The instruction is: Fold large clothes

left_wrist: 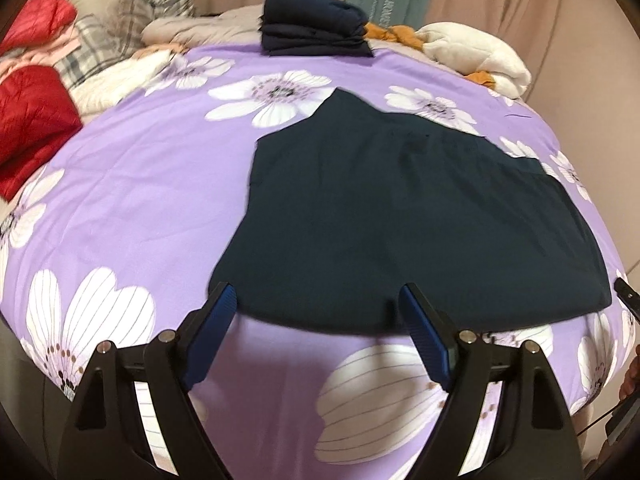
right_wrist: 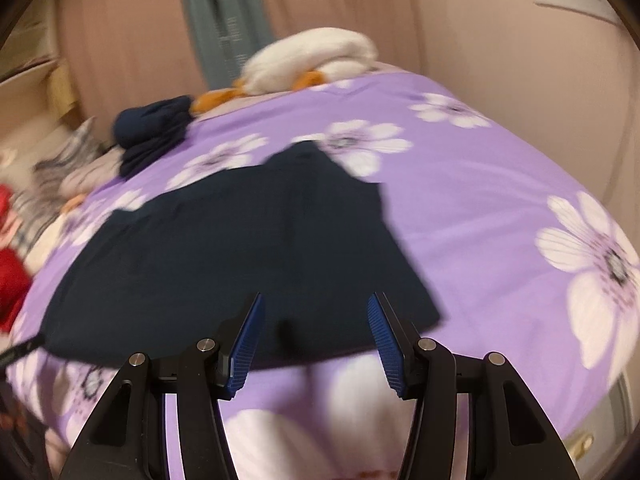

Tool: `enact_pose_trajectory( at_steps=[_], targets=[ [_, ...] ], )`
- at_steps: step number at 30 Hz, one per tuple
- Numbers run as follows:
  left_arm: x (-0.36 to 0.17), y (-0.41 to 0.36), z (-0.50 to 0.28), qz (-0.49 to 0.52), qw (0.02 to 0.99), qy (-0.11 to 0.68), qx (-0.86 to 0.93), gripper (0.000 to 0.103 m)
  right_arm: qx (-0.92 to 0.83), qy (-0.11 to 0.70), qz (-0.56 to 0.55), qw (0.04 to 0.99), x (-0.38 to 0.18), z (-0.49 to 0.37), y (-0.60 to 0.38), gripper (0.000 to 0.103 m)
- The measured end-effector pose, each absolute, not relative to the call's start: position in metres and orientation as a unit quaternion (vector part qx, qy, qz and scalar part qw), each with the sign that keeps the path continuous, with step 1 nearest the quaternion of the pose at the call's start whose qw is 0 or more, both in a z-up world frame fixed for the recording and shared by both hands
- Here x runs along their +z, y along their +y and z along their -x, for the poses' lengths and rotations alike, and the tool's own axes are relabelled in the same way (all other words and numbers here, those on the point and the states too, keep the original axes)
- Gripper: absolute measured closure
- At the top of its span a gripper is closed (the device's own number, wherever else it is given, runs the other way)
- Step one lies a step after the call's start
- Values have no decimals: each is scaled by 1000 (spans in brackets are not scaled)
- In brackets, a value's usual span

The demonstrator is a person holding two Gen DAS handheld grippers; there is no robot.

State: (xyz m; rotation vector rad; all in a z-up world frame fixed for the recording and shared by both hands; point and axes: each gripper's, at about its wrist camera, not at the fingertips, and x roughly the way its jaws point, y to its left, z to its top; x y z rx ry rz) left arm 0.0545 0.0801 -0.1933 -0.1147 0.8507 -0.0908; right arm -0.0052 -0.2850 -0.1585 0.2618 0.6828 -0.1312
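Both my claws, left (left_wrist: 316,300) and right (right_wrist: 316,308), gape empty; I should pinch the garment's (left_wrist: 400,216) near hem squarely at both corners.

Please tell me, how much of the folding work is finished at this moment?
Done: a folded navy stack sits at the bed's far side. In hand: nothing; the left gripper and right gripper are open near the hem of the flat dark teal garment. Left: folding it.

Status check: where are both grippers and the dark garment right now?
Left gripper open, right gripper open, both at near hem. Dark garment spread flat on purple floral bedspread, not yet folded. Folded navy stack far side, not obstructing.
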Motion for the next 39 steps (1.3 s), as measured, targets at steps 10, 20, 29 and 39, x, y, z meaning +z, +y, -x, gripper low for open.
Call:
enact_pose_trajectory(
  at_steps=[10, 20, 29, 39],
  targets=[
    [-192, 23, -69, 15, 911, 402, -92, 20, 64, 345, -76, 933, -161, -44, -198, 50],
    [-218, 2, -71, -13, 902, 420, -97, 16, 73, 375, -59, 922, -183, -53, -181, 50],
    [-224, 1, -67, -25, 902, 419, -101, 9, 67, 387, -52, 918, -189, -48, -181, 50],
    [-222, 2, -59, -20, 903, 418, -100, 9, 73, 389, -57, 917, -186, -41, -186, 50]
  ],
)
